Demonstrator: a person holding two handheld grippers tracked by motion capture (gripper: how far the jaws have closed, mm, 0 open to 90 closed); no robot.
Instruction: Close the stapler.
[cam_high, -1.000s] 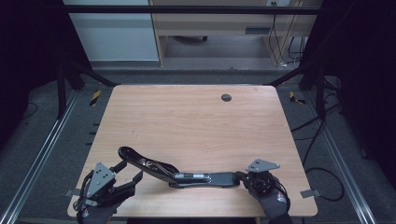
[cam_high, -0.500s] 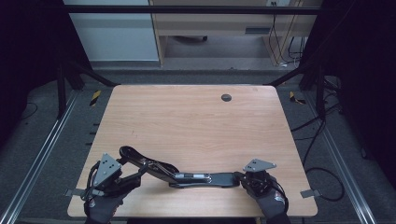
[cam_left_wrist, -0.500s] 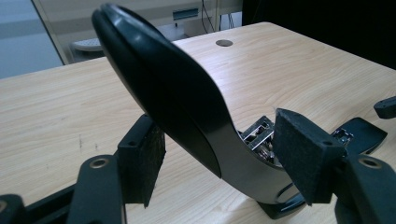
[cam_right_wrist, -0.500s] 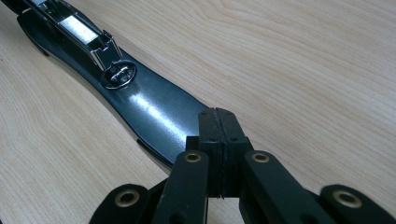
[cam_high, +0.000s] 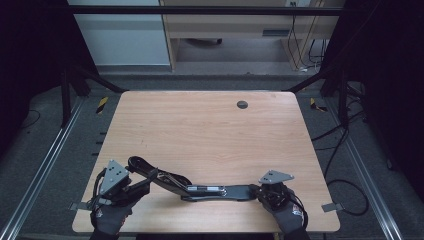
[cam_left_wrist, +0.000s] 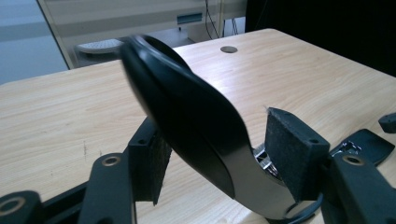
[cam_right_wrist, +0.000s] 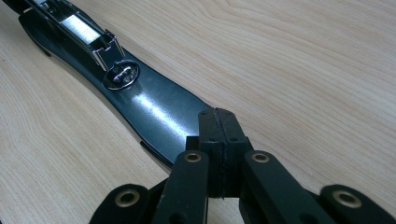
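Stapler (cam_high: 200, 187), long and black, lies opened out along the worktop's (cam_high: 210, 130) near edge, its long axis running left to right. Left hand-held gripper (cam_left_wrist: 219, 161) has been closing around its raised arm, pads not yet pressing. Right hand-held gripper (cam_right_wrist: 219, 140), pinched closed, presses the base's far end.

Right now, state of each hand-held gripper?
Left hand-held gripper: jaws just been closing around the stapler's raised arm; right pad touches, left contact unclear.
Right hand-held gripper: shut, pressed on the stapler base.
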